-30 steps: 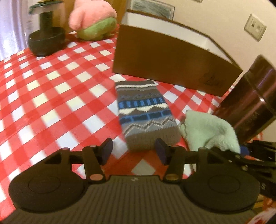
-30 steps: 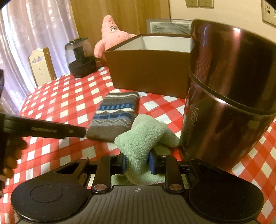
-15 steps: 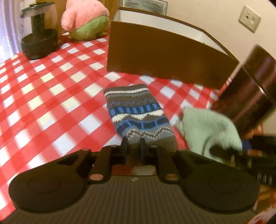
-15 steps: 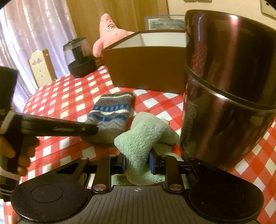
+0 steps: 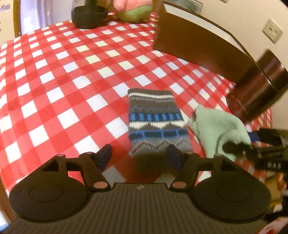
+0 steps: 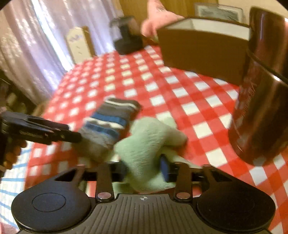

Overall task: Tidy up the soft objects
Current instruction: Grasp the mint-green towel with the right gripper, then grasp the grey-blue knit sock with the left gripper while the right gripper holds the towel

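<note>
A knitted grey sock (image 5: pixel 154 122) with blue and white bands lies flat on the red-checked table (image 5: pixel 63 81). My left gripper (image 5: pixel 139 155) is open and still opening, its fingers either side of the sock's near end without pressing it. Right beside the sock sits a crumpled mint-green fleece cloth (image 5: pixel 216 126). My right gripper (image 6: pixel 144 167) has a bunched fold of that green cloth (image 6: pixel 145 140) between its pads; its jaws are opening, but the cloth still fills the gap. The sock (image 6: pixel 108 124) lies just left of it, with the left gripper (image 6: pixel 68 135) at its end.
A brown open box (image 5: pixel 198 45) stands behind the sock. A tall dark glossy canister (image 6: pixel 261 108) stands close on the right. At the far end are a pink-and-green plush toy (image 5: pixel 133 10) and a black appliance (image 5: pixel 88 16). A chair back (image 6: pixel 79 43) and curtains lie beyond the table.
The left gripper shut at the sock's near end, then spread wide and drew back. The right jaws have widened around the green cloth. Both views have swung.
</note>
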